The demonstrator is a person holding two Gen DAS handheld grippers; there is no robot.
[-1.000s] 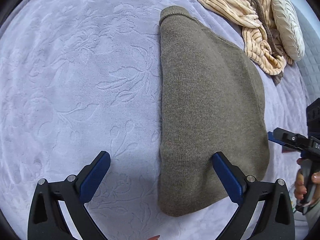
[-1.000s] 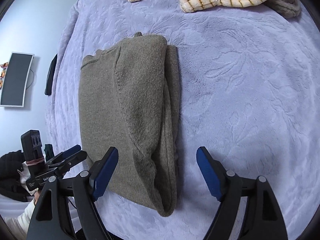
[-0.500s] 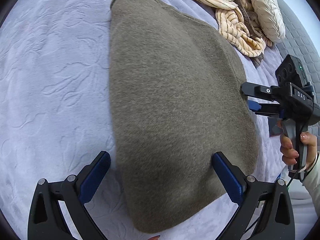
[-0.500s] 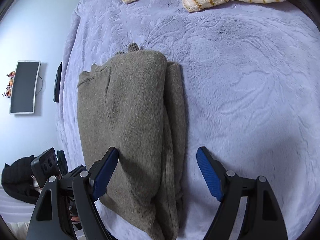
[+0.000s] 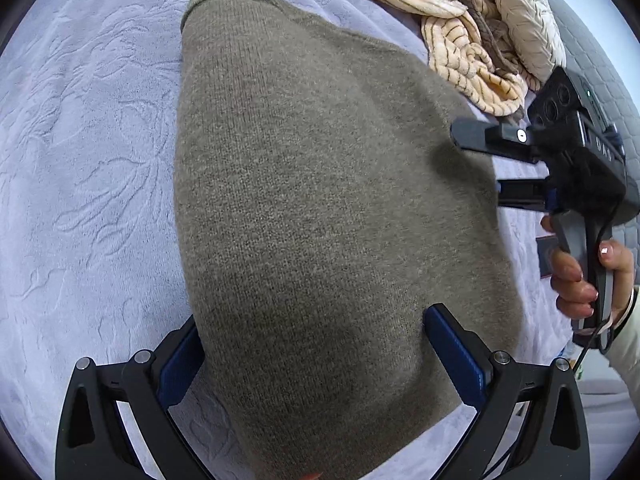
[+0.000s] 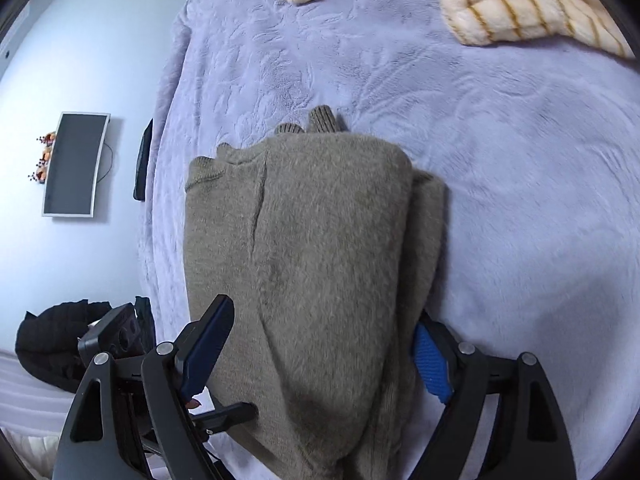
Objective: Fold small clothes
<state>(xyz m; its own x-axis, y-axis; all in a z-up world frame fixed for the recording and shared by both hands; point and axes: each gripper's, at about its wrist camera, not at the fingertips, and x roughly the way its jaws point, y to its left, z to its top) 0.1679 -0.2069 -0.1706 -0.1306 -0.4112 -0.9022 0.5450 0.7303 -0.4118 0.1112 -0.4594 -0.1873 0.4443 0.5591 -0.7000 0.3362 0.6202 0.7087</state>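
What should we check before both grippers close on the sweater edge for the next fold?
1. Left gripper open and straddling the near edge of the olive sweater: ok.
2. Right gripper open, sweater between its fingers, jaws just opened further: ok.
3. Pads pressing the cloth: cannot tell.
4. All folded layers in the right gripper's bite, including the side stack: cannot tell.
5. Cuffs tucked in: not ok, they poke out at the far end.
6. Striped cream clothes clear of the sweater: ok.
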